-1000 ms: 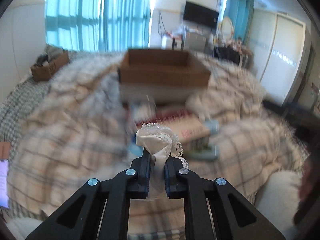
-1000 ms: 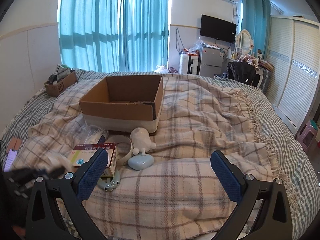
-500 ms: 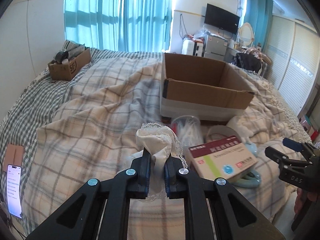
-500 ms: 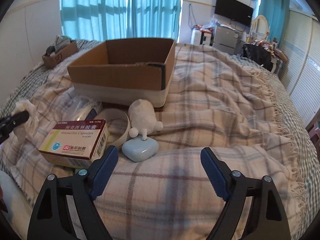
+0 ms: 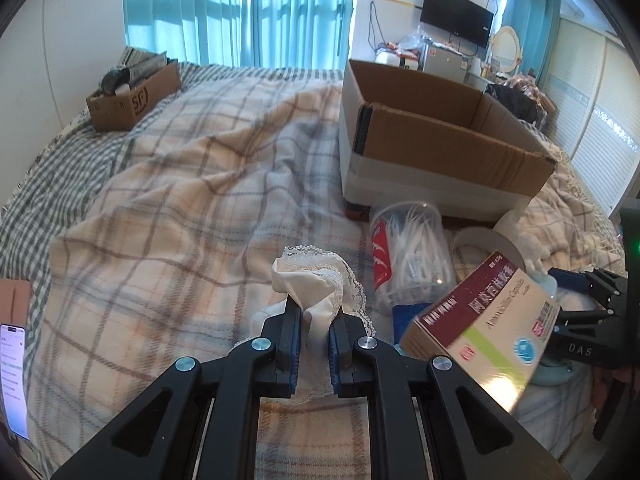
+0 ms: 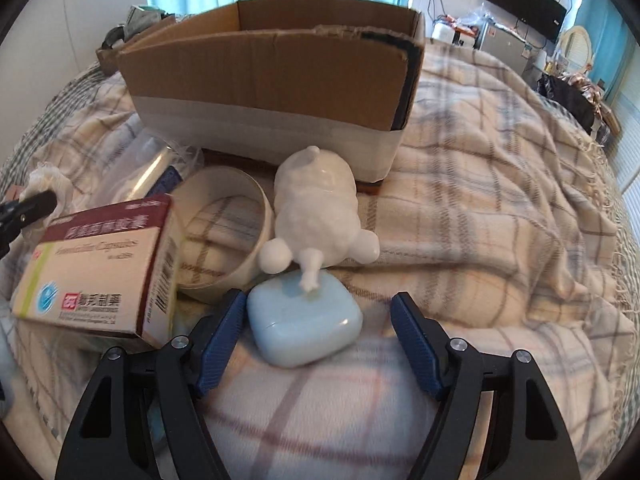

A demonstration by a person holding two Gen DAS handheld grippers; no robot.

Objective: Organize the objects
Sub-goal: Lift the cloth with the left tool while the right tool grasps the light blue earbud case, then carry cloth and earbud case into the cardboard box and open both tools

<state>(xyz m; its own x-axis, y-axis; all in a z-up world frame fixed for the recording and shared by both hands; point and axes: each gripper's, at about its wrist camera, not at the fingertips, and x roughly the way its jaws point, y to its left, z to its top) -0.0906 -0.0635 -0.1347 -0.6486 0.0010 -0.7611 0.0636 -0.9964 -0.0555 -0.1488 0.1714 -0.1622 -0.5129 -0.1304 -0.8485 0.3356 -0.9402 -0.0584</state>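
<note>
My left gripper (image 5: 314,312) is shut on a bunched white lace cloth (image 5: 316,280) and holds it just above the plaid blanket. My right gripper (image 6: 318,320) is open, its jaws on either side of a pale blue rounded case (image 6: 304,316) that lies on the blanket, not closed on it. A white toy animal (image 6: 316,208) rests against the case. A red and white medicine box (image 6: 100,264) lies to the left, tilted. A white ring (image 6: 224,220) lies behind it. The open cardboard box (image 6: 272,68) stands behind them; it also shows in the left wrist view (image 5: 440,144).
A clear tub of cotton swabs (image 5: 408,256) lies beside the medicine box (image 5: 484,320). A small cardboard box of items (image 5: 132,96) sits at the far left of the bed. A phone (image 5: 14,376) lies at the left edge. A TV and wardrobe stand beyond the bed.
My right gripper has moved forward and down until its open jaws straddle the blue case. My left gripper has held the lace cloth throughout and shifted left of the object pile.
</note>
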